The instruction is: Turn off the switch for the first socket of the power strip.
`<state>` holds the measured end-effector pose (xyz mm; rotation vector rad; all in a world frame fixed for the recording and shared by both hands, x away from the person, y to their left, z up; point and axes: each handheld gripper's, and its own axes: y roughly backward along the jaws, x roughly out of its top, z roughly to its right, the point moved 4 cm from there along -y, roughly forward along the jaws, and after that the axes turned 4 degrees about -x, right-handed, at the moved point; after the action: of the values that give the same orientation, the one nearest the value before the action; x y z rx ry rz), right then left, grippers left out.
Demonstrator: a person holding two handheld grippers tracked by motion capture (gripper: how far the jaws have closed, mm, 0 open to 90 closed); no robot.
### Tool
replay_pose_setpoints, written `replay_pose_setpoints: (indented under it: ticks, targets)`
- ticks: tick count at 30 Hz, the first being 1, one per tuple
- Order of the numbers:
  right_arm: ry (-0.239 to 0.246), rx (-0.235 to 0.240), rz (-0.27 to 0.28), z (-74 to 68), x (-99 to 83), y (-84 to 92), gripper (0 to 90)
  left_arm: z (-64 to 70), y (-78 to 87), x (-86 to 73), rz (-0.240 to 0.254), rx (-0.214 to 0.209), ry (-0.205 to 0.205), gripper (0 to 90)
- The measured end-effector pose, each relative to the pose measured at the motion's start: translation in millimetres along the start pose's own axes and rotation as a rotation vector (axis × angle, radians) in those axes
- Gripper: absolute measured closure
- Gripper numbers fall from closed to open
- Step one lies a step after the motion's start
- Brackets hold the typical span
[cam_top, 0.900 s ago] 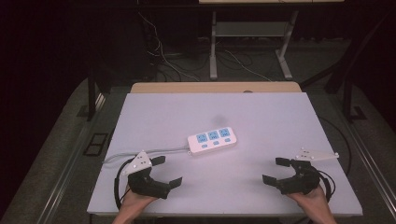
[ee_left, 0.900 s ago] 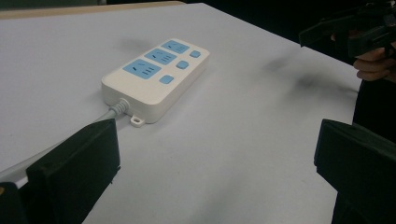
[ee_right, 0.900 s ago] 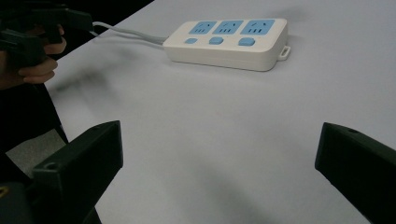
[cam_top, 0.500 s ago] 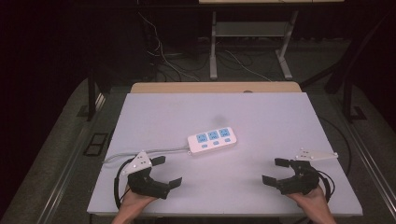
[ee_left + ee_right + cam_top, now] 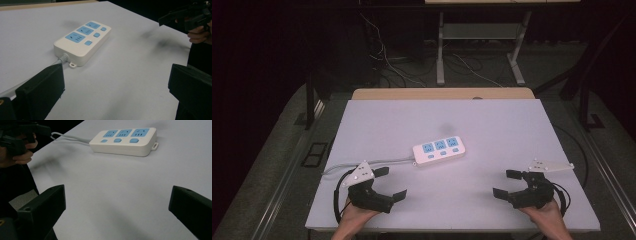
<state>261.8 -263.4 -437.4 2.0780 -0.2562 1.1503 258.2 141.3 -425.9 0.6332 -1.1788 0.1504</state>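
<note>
White tabletop (image 5: 492, 125) is sitting in a dim room w/ cables trailing on the floor behind it, and nothing on it is acting as a container, so no contents to report. Lying near the middle is a white power strip (image 5: 438, 150) w/ three blue sockets and three blue buttons, its grey cord (image 5: 362, 164) running off toward the table's left edge and passing just beside the left gripper (image 5: 388, 183). That gripper is resting at the near left, jaws spread wide and holding nothing; from its own view the strip (image 5: 82, 42) is lying ahead, apart from both jaws. Right gripper (image 5: 504, 184) is sitting at the near right, jaws also gaping wide and empty, w/ the strip (image 5: 123, 141) well ahead of it. Judging by this, work is sitting at the start: both tools are waiting at the near edge, strip untouched. Next move prob. calls for one gripper advancing toward the strip and lining up w/ its body or a button, approx. square to it, while keeping clear of the cord.
</note>
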Motion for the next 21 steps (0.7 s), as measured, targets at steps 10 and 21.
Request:
replay_pose_setpoints:
  ticks: [10, 21]
  targets:
    - [0.005, -0.001, -0.011, -0.3, -1.1, -1.5, 0.7, 2.2, 0.0, 9.8, -0.051, -0.005, -0.01, 0.0]
    - [0.005, 0.008, -0.018, -1.0, -1.6, -2.2, 0.7, 1.8, -2.8, 19.7, -0.098, -0.019, -0.014, 0.0]
